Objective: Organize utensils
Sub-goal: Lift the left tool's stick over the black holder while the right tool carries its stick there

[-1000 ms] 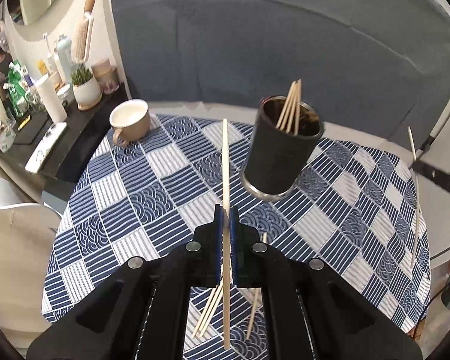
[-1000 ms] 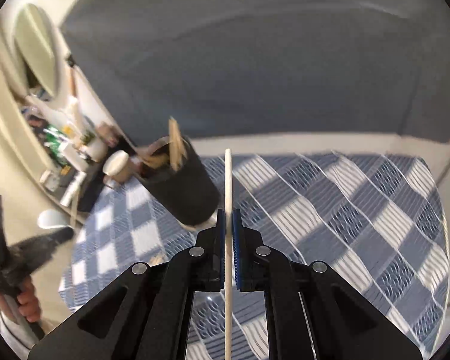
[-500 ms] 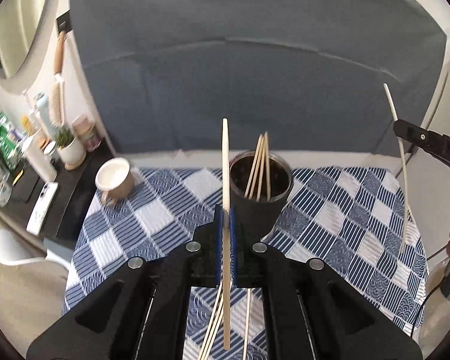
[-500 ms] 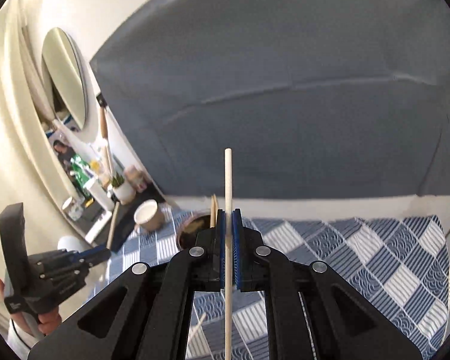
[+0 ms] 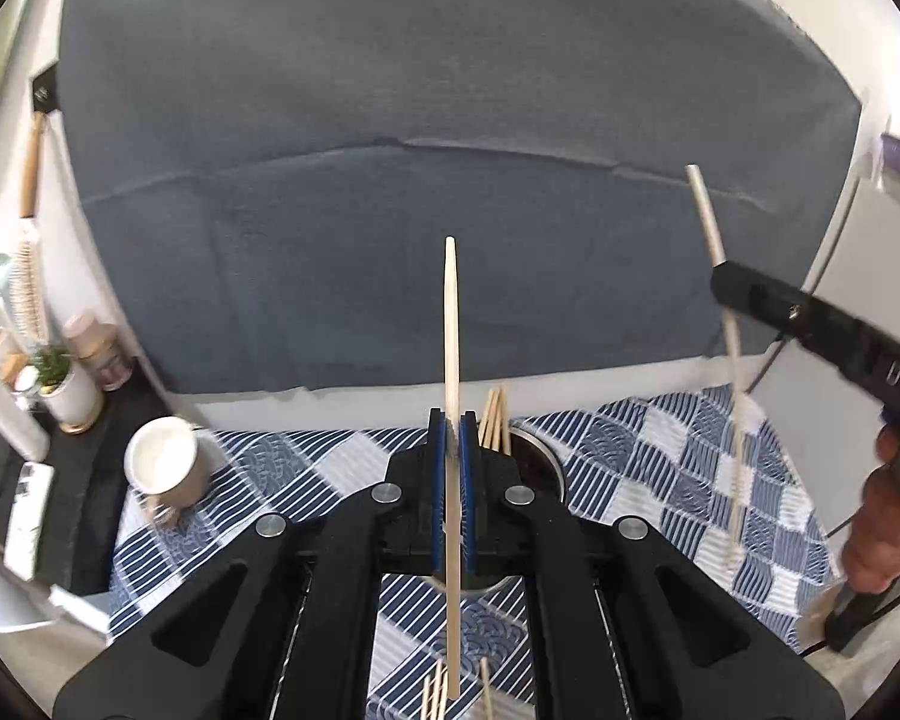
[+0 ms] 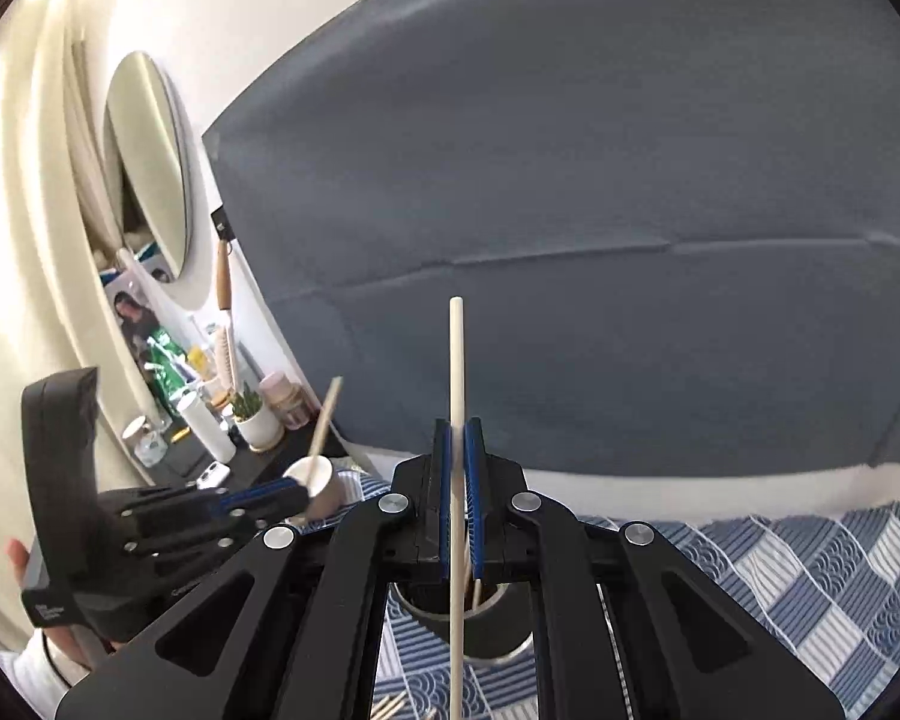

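Left wrist cam: our left gripper [image 5: 451, 438] is clamped on a wooden chopstick [image 5: 451, 324], and loose chopsticks [image 5: 435, 697] lie on the checked tablecloth [image 5: 660, 462] underneath. Just past it sits the dark holder cup [image 6: 462, 624] with more sticks. Our right gripper [image 6: 462, 450] pinches a pale chopstick [image 6: 456, 360] too. Further back there's a beige mug [image 5: 165, 468].

A home: a table with a checked cloth [image 5: 660, 456], a mirror [image 6: 150, 162] at ten o'clock, a shelf of bottles [image 6: 198, 414].
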`<state>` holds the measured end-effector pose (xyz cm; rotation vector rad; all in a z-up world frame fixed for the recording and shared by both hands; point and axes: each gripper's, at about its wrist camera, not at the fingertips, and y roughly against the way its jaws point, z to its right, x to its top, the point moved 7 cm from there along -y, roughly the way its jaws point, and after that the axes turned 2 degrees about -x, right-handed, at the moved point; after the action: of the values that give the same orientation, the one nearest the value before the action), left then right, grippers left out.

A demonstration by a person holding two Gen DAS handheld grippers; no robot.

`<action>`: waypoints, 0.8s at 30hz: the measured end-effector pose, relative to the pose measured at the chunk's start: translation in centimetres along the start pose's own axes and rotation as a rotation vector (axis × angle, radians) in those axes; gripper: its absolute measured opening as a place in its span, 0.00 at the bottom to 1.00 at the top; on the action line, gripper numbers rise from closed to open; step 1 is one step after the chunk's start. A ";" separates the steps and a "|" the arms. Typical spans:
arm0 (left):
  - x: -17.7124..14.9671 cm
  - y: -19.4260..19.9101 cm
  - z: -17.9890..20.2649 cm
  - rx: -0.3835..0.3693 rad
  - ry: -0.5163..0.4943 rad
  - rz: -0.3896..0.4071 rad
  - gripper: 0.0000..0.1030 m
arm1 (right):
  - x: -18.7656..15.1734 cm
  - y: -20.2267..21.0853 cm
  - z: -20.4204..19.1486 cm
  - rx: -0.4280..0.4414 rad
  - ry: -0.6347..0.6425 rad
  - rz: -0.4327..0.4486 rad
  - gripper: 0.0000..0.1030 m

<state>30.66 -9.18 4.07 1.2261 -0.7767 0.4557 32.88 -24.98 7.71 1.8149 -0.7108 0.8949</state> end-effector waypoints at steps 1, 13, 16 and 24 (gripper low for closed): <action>0.3 -0.5 -0.2 -0.013 0.000 0.004 0.05 | 0.2 -0.7 -0.3 0.002 0.009 0.004 0.05; 1.9 -6.2 -1.1 -0.106 -0.020 0.020 0.05 | 0.8 -6.9 -0.9 0.054 -0.038 0.087 0.05; 2.0 -7.1 -1.5 -0.129 -0.014 0.022 0.05 | 0.6 -8.0 -0.6 0.041 -0.046 0.095 0.05; 1.4 -10.3 -2.2 -0.151 -0.024 -0.003 0.05 | 0.0 -10.3 0.9 0.012 -0.079 0.104 0.05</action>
<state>39.28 -10.24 -2.00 1.0938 -0.8144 0.3737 41.23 -21.96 2.37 1.8458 -0.8585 0.9003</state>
